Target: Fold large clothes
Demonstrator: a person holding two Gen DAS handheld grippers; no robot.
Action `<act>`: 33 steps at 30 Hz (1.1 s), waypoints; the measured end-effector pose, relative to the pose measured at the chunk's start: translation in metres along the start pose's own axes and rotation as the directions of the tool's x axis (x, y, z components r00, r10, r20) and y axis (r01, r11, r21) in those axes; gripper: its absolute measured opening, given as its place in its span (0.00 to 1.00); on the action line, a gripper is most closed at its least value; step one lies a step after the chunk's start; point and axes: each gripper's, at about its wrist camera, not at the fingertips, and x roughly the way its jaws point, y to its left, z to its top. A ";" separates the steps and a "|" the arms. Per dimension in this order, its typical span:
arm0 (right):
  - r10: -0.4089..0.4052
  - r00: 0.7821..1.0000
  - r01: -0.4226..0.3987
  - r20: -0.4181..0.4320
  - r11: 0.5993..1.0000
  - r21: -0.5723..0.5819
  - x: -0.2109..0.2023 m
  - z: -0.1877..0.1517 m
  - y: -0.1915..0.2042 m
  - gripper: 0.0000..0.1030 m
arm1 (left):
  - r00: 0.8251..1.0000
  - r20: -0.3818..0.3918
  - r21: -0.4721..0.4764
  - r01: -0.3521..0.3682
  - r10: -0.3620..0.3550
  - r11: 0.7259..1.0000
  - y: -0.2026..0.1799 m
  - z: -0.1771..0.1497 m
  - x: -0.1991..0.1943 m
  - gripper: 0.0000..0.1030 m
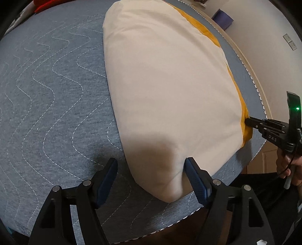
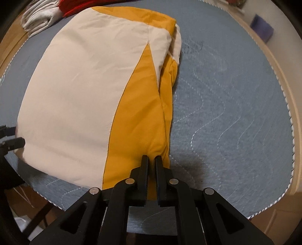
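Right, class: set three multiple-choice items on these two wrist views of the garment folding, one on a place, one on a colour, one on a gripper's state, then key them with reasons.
1. Where does the folded white stack lie?
A. at the far edge of the blanket, beyond the garment
B. on top of the garment
C. between the left gripper's fingers

2. Which two colours make up the garment?
A. blue and red
B. cream and mustard yellow
C. green and black

3. How is the right gripper?
A. wide open above the blanket
B. out of view
C. shut on the garment's yellow edge

Key: 1 A, it sits past the garment's far end. 2 B, cream panels meet yellow ones. 3 C, its fingers pinch yellow cloth, while the left gripper stands open.
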 end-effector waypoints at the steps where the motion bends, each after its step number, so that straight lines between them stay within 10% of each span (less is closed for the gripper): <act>1: 0.000 1.000 0.000 0.009 1.000 -0.001 -0.001 0.000 0.000 0.08 | 1.000 -0.001 -0.003 0.002 -0.002 1.000 0.003 0.001 -0.001 0.71; 19: 0.035 0.997 -0.034 0.064 0.999 -0.022 -0.006 0.030 0.000 0.21 | 0.998 -0.032 -0.010 0.062 -0.062 0.998 0.003 0.010 -0.005 0.71; 28: 0.136 0.986 -0.144 0.097 0.986 0.080 -0.009 0.040 -0.021 0.22 | 0.994 0.078 -0.041 0.084 -0.081 0.996 0.025 0.047 -0.036 0.69; 33: 0.207 0.973 -0.222 0.101 0.960 0.171 -0.003 0.052 -0.033 0.56 | 0.976 0.097 -0.178 0.211 -0.196 0.961 0.060 0.075 -0.020 0.69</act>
